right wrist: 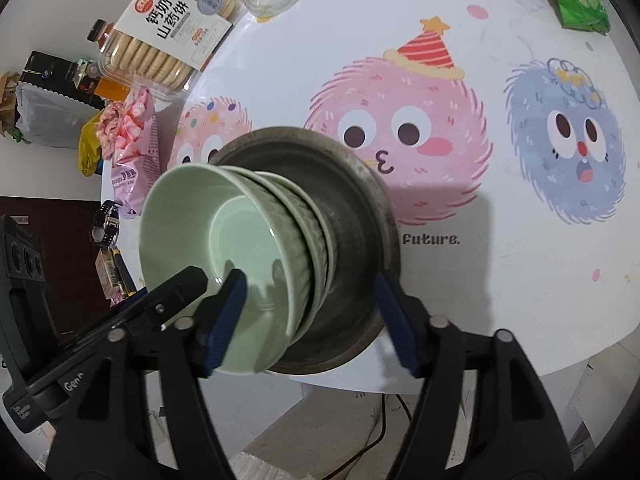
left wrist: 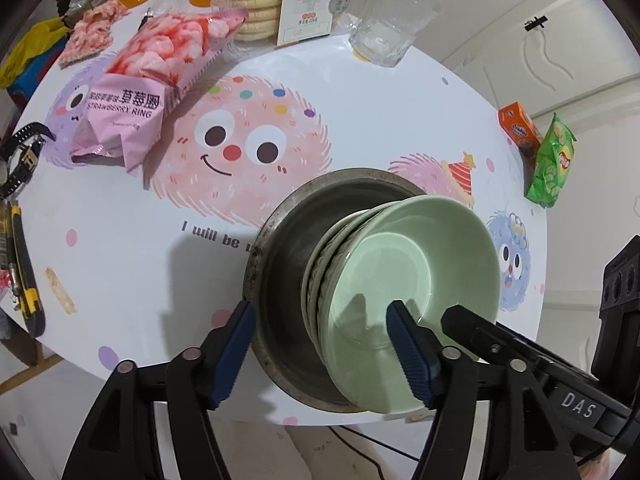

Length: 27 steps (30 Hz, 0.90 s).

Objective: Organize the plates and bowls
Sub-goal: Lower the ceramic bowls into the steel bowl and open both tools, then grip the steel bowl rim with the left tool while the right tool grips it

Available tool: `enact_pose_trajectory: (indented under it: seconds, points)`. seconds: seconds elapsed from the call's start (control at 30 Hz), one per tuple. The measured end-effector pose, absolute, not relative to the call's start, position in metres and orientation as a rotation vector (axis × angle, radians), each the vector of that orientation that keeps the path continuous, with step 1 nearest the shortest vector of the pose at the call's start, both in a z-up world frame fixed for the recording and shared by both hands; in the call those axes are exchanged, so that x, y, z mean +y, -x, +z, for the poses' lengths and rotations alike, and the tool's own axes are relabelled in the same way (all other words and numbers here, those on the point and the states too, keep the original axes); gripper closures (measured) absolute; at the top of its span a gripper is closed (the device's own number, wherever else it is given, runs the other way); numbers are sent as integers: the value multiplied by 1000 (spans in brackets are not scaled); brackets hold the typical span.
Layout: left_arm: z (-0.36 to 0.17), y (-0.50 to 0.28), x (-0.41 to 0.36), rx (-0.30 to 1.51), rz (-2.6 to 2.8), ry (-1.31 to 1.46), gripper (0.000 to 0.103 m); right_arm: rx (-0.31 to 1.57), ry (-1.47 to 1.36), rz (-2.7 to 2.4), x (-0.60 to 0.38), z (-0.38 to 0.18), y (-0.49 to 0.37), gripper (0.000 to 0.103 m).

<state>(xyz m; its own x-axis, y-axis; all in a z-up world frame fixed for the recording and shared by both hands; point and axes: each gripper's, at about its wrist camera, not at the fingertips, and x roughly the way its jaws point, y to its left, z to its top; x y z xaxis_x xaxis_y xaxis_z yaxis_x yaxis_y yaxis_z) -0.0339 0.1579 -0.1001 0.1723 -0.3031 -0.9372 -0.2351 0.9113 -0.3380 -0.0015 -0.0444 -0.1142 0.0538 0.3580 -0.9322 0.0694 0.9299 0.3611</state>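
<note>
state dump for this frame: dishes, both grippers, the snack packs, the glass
Grey metal basin: upright at table edge, holds the stack.
Stacked green ceramic bowls: nested, upright.
Left gripper: open, fingers straddling the dishes.
Right gripper: open, likewise straddling.
Pink strawberry-ring snack bag: lying flat, torn open.
Clear drinking glass: upright, looks empty.
Green crisp packet: sealed, it seems.

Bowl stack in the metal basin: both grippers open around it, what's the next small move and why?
Probably close both grippers on the metal basin rim and lift it. The green bowls already sit nested inside it, near the table edge. The left gripper and right gripper each straddle the stack, open, gripping nothing. Whether the fingers line up with the rim or the top bowl is unclear.
</note>
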Motion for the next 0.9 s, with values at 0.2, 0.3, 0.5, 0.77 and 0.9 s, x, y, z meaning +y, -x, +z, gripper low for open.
enact_pose_trajectory:
  seconds: [0.2, 0.3, 0.5, 0.77, 0.9]
  points:
    - [-86, 35, 156, 1377, -51, 438, 17, 1477, -359, 227, -48, -99, 1, 20]
    - [-77, 36, 153, 1355, -48, 412, 13, 1467, -367, 233, -51, -92, 1, 17]
    - [-61, 37, 154, 1308, -39, 381, 0, 1412, -334, 236, -55, -72, 4, 0]
    - [-43, 41, 148, 1261, -37, 336, 0, 1364, -260, 252, -59, -56, 10, 0]
    - [-36, 45, 148, 1239, -26, 323, 0, 1338, -243, 253, -63, -50, 13, 0]
